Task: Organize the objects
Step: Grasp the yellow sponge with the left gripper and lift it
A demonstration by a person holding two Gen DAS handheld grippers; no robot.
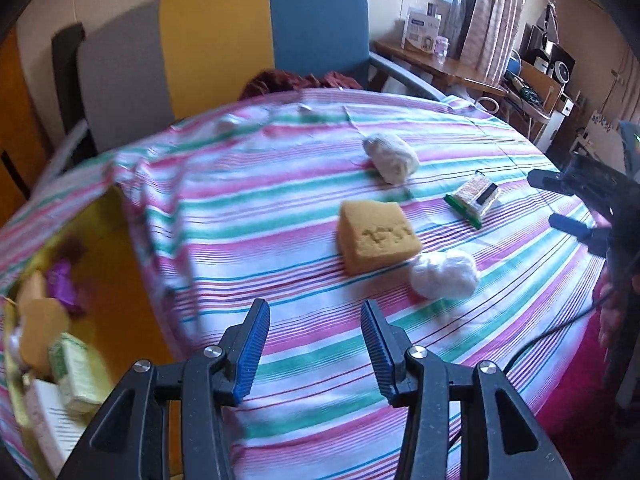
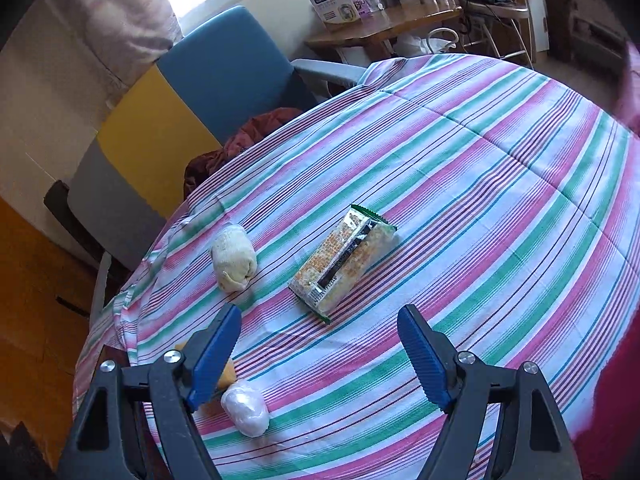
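Observation:
On the striped tablecloth (image 1: 304,200) lie a yellow sponge (image 1: 376,236), a white crumpled ball (image 1: 444,276), a cream rolled sock (image 1: 392,158) and a snack packet (image 1: 474,198). My left gripper (image 1: 314,344) is open and empty, just short of the sponge. My right gripper (image 2: 320,354) is open and empty, above the cloth just short of the snack packet (image 2: 344,264). The sock (image 2: 233,258) lies to its left, the white ball (image 2: 245,404) by its left finger, the sponge mostly hidden behind that finger. The right gripper also shows at the right edge of the left wrist view (image 1: 560,200).
A yellow box (image 1: 60,320) at the table's left edge holds a purple item, a sponge, a green-white packet and other things. A grey, yellow and blue chair (image 1: 224,40) stands behind the table with dark red cloth on its seat. A wooden desk (image 2: 380,24) is beyond.

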